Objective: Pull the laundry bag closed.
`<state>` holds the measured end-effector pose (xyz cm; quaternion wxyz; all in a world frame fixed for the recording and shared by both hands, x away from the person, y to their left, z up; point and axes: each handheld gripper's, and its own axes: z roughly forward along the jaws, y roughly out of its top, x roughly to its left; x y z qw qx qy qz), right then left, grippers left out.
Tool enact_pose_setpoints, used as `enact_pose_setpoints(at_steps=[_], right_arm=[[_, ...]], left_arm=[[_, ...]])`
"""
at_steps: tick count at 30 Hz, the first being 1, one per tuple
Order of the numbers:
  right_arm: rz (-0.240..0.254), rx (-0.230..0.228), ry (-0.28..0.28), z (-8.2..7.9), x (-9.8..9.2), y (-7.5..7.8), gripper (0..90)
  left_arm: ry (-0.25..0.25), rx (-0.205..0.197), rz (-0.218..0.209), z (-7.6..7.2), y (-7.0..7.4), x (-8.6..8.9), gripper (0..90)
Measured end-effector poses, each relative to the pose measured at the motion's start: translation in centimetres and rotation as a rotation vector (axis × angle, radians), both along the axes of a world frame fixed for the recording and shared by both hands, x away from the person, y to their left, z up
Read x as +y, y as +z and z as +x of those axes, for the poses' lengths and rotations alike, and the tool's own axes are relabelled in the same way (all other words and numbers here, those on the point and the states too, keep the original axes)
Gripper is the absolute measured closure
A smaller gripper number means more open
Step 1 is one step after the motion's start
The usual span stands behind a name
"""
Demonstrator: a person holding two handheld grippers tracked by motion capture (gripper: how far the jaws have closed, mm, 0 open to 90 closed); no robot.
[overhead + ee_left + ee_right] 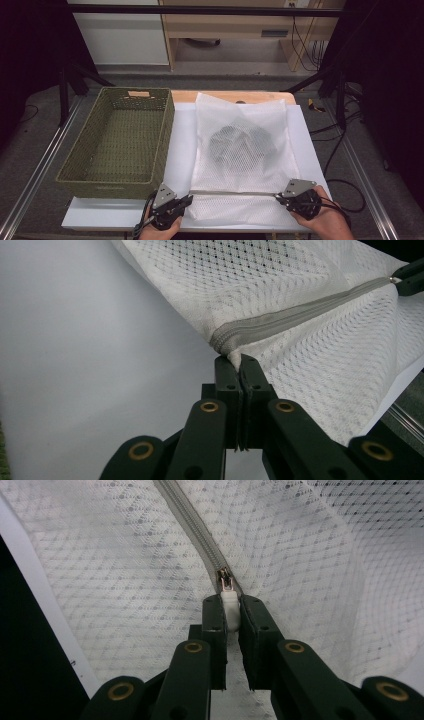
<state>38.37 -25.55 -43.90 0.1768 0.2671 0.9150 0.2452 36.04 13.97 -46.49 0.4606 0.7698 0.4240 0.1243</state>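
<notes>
Mesh laundry bag (240,145): flat on worktop (182,145), right of basket (120,140), dark item inside. Zipper (232,192) appears fully closed. Left claw (186,200) pinches bag corner; right claw (278,196) clamps zipper pull (228,602). Remaining, probably: release, move to basket.

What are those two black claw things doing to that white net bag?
A person is working the grey zipper of a white mesh laundry bag that has something dark inside. The left hand-held gripper is shut on the bag's fabric at one end of the zipper. The right hand-held gripper is shut on the white zipper pull tab at the other end. A green woven basket sits beside the bag.
</notes>
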Motion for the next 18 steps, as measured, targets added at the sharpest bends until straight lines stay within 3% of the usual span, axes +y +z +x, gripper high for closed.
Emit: enact_pose_setpoints(at_steps=[3, 6, 11, 18], right_arm=[[-0.005, 0.007, 0.007, 0.2, -0.1, 0.4, 81.9], [-0.035, 0.020, 0.034, 0.4, 0.1, 1.5, 81.9], [-0.103, 0.035, 0.039, 0.7, -0.3, 2.0, 81.9], [-0.114, 0.048, 0.008, 0.6, -1.7, 1.9, 82.0]], left_arm=[[0.000, -0.001, -0.002, 0.0, 0.0, -0.1, 88.8], [0.002, -0.005, -0.005, 0.0, 0.2, 0.1, 88.8], [0.006, -0.008, -0.012, 0.0, 0.3, 0.3, 88.8], [0.002, -0.006, -0.012, 0.0, 0.3, 0.1, 88.8]])
